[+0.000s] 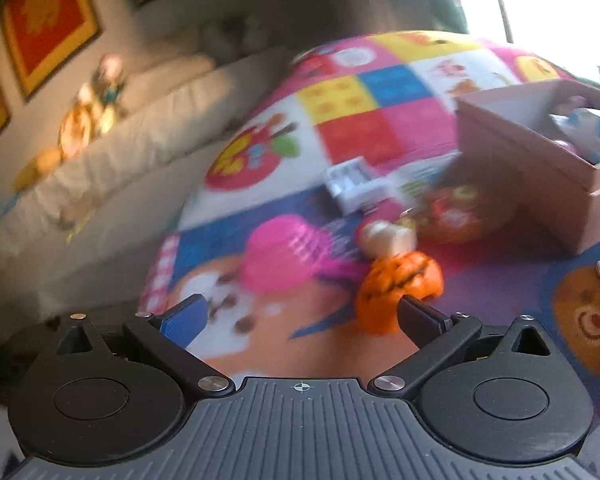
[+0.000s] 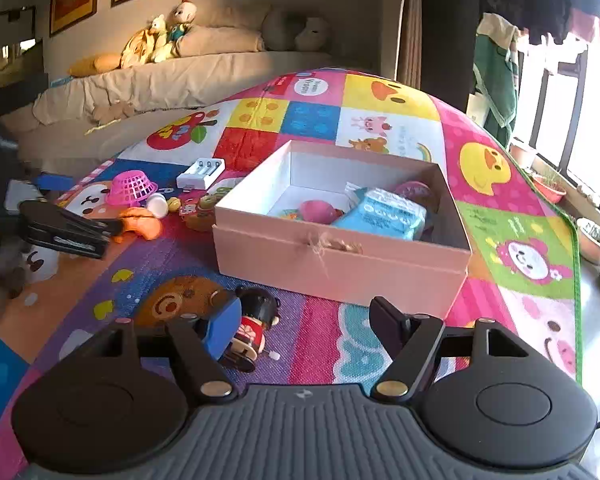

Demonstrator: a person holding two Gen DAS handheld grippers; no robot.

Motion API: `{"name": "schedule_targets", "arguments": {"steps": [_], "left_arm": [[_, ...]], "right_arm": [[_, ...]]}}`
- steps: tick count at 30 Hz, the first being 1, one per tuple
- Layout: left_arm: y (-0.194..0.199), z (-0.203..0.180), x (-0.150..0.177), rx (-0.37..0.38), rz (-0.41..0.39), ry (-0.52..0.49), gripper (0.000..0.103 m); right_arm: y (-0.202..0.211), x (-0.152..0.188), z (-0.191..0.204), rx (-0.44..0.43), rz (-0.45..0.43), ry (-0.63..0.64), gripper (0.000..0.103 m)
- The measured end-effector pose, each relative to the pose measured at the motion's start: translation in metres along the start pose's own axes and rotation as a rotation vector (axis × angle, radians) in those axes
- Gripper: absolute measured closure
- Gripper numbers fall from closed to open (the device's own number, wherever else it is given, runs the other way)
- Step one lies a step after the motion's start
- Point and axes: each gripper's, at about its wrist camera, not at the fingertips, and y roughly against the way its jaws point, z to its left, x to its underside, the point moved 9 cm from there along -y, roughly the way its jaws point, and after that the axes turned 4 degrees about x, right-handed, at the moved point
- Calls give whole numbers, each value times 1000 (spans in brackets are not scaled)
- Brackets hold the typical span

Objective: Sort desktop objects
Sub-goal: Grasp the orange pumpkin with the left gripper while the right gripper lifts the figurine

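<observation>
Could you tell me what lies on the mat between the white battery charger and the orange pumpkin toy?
In the right wrist view, a white egg-shaped ball lies between the charger and the pumpkin.

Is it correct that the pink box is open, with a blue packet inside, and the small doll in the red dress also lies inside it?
Not quite. The right wrist view shows the pink box open with the blue packet inside, but the small doll lies outside it, on the mat in front of the box.
</observation>
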Motion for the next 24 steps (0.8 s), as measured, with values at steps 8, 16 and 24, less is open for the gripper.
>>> {"name": "schedule_targets", "arguments": {"steps": [8, 16, 24], "left_arm": [[-10, -22, 0, 289, 111, 252, 0], [-33, -34, -17, 241, 97, 316, 15], [-16, -29, 1, 258, 101, 253, 40]], "right_arm": [[-10, 4, 12, -40, 15, -42, 31], [-2, 9, 17, -9, -1, 2, 25], [-7, 16, 18, -20, 25, -12, 25]]}}
